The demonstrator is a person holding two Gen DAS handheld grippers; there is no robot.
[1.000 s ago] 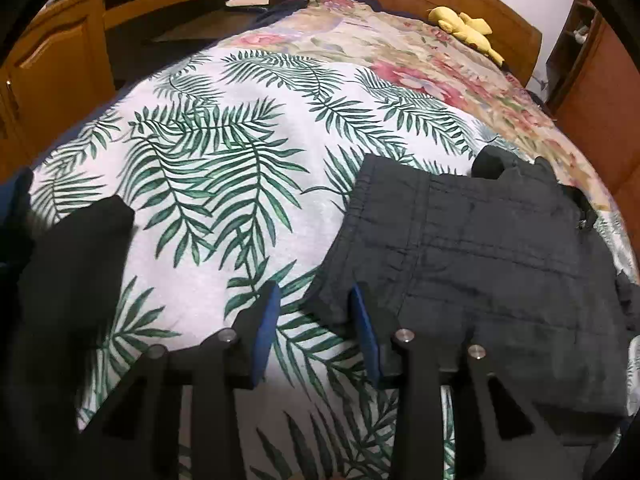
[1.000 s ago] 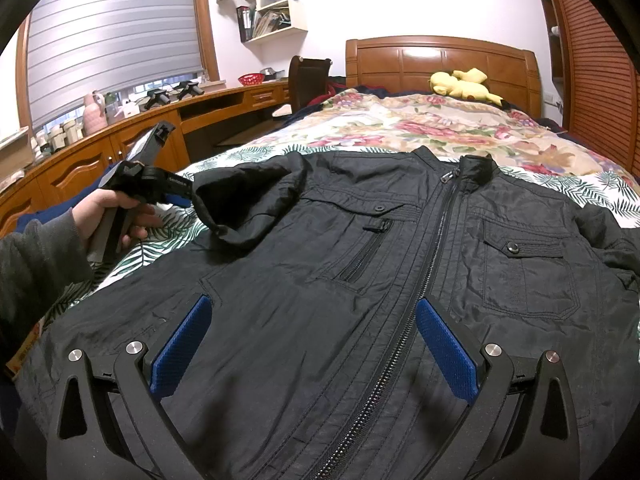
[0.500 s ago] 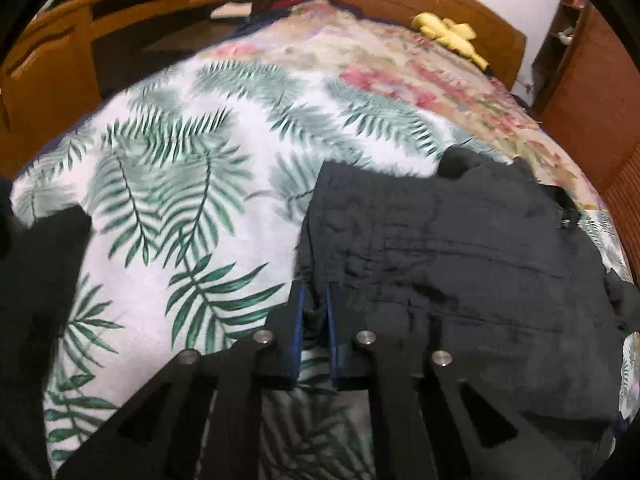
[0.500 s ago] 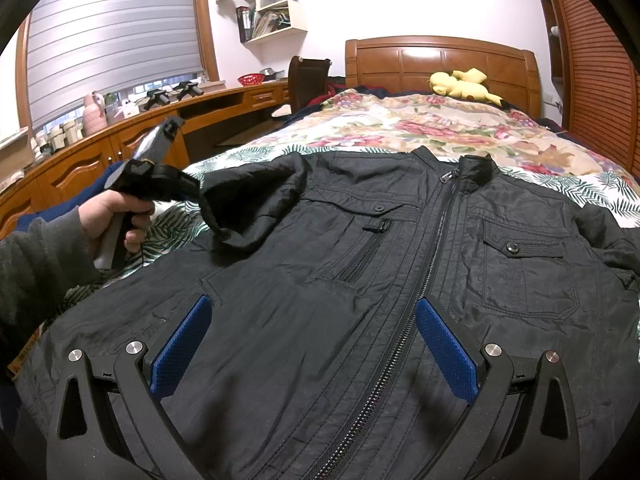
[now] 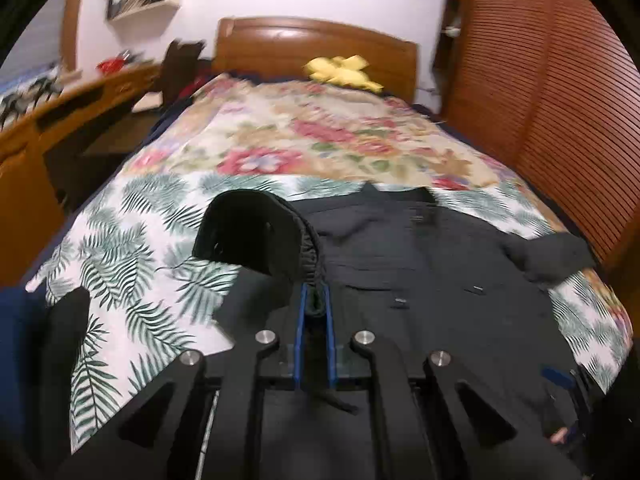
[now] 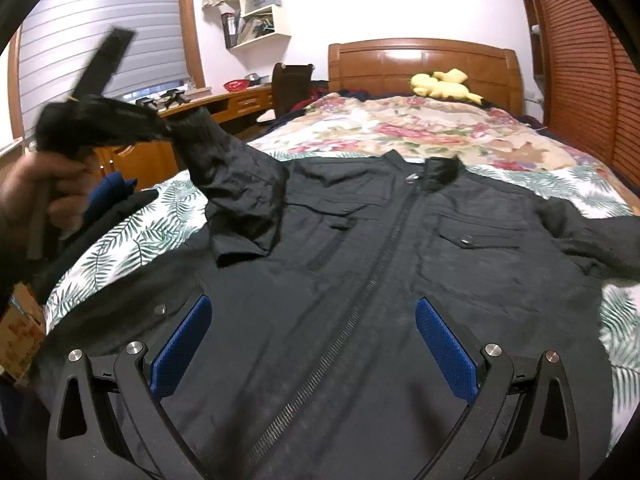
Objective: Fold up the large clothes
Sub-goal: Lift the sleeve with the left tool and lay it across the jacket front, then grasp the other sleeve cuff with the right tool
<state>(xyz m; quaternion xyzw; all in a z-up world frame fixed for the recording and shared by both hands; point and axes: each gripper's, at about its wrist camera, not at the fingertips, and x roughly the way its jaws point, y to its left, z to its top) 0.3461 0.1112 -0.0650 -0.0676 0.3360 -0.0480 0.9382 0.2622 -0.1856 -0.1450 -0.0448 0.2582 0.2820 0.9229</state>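
A black zip jacket (image 6: 360, 280) lies front up on the bed, collar toward the headboard. My left gripper (image 5: 314, 300) is shut on the ribbed cuff (image 5: 310, 252) of one sleeve, and the cuff's mouth gapes just beyond the blue pads. In the right wrist view that left gripper (image 6: 160, 128) is held up by a hand (image 6: 36, 196) at the left, with the sleeve (image 6: 236, 196) hanging from it above the jacket's chest. My right gripper (image 6: 312, 324) stands open low over the jacket's hem, straddling the zip (image 6: 360, 300), with nothing between its pads.
The bed carries a palm-leaf sheet (image 5: 132, 248) and a floral quilt (image 6: 420, 124). A yellow plush toy (image 6: 440, 82) rests by the wooden headboard (image 6: 420, 60). A wooden desk (image 6: 224, 104) runs along the left, a slatted wooden wall (image 6: 592, 80) along the right. Dark clothes (image 5: 64, 340) lie at the bed's left edge.
My left gripper closed on the sleeve cuff, then rose and swung over the jacket with the sleeve lifted off the sheet. The right gripper stayed open over the hem.
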